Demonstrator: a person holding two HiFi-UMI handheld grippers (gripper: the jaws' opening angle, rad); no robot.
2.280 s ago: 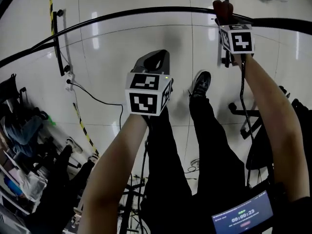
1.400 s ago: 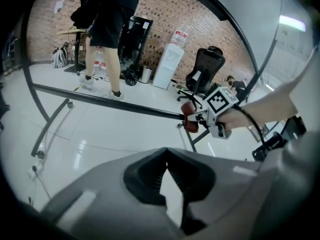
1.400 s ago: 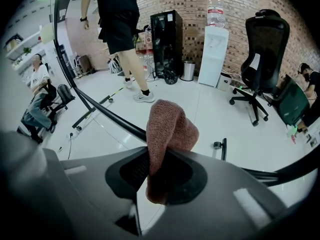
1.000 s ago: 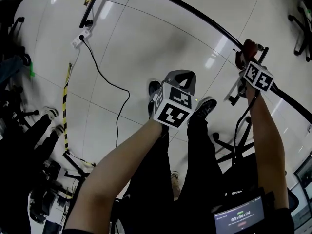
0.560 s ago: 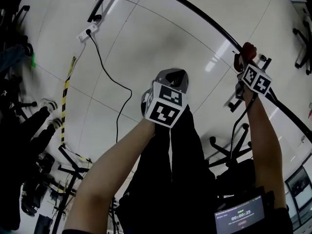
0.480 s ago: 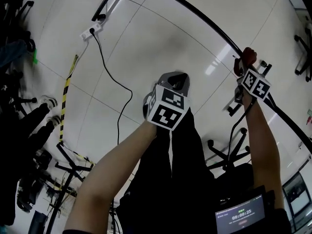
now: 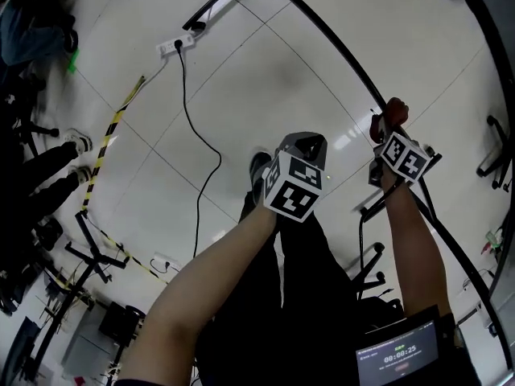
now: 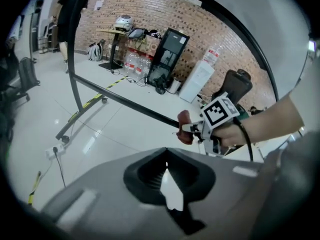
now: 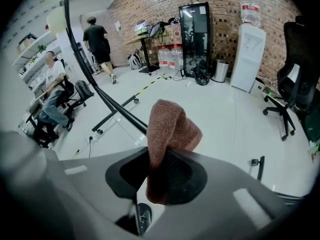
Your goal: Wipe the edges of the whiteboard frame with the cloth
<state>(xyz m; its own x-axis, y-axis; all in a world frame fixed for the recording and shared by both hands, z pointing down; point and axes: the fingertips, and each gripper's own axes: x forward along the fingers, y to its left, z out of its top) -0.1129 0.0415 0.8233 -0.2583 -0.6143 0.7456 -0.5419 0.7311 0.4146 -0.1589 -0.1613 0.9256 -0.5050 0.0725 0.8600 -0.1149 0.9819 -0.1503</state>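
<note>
A person is standing on a glossy white floor (image 7: 241, 71), holding a gripper in each hand. The right gripper (image 9: 165, 170) is being held out at the black whiteboard frame (image 7: 338, 43). Its fingers (image 9: 186, 173) are clamping a folded reddish-brown cloth (image 9: 170, 129), which is sticking up out of them and touching the frame's thin edge. The left gripper (image 8: 167, 176) is hovering nearer the person's legs, apart from the frame. Its fingers (image 8: 145, 171) are pressing fully together and gripping nothing.

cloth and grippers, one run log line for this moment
left gripper: shut, empty | right gripper: shut on cloth | cloth: reddish-brown, against black whiteboard frame bar | phase: wiping frame edge
</note>
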